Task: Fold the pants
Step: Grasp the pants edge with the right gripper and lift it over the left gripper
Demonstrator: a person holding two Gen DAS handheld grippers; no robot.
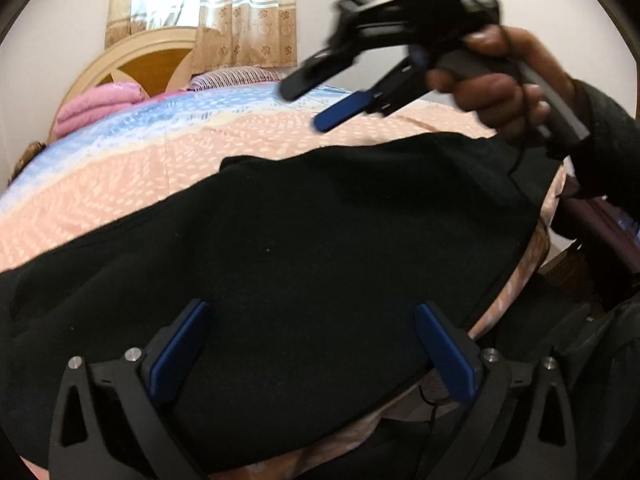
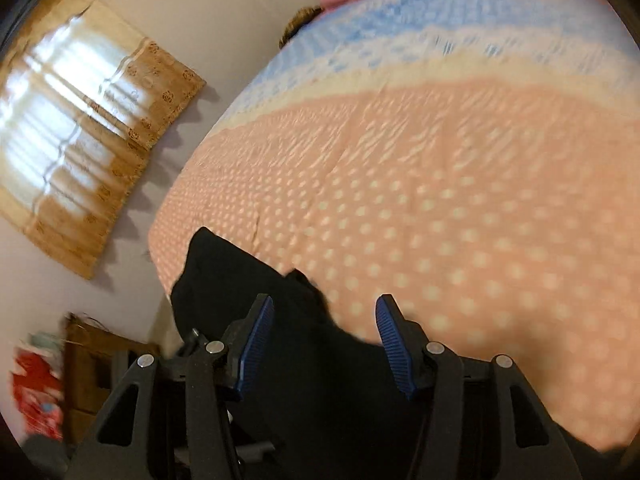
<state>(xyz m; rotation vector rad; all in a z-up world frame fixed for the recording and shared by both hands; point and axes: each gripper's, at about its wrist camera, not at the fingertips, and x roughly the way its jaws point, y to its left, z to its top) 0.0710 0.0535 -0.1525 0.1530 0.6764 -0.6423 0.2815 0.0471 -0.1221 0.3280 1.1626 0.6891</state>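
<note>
- While the pants (image 1: 304, 248) lie spread flat across the near side of the bed (image 1: 168, 168), filling the left view from 9 o'clock round to 3 o'clock, neither gripper has hold of them.
- The left gripper (image 1: 312, 344) stands with its fingers wide apart above the dark cloth, nothing pinched between the pads.
- The right gripper (image 2: 324, 344) has its fingers about half spread and empty; in its own view a corner of the pants shows at 7 o'clock, the bare bedspread beyond.
- In the left view the right gripper sits at 1 o'clock, raised clear of the cloth, held by a hand (image 1: 500, 84).
- The fabric looks soft, limp and light, likely to sag and crease when lifted; it should not slip much on ribbed pads.
- Best hold, I judge, is at an edge or corner, one gripper at each end, so a fold stays straight.
- Hard to make out: waistband, legs and seams vanish in the flat black; the near edge is cut off by the frame, and the right view is blurred.
</note>
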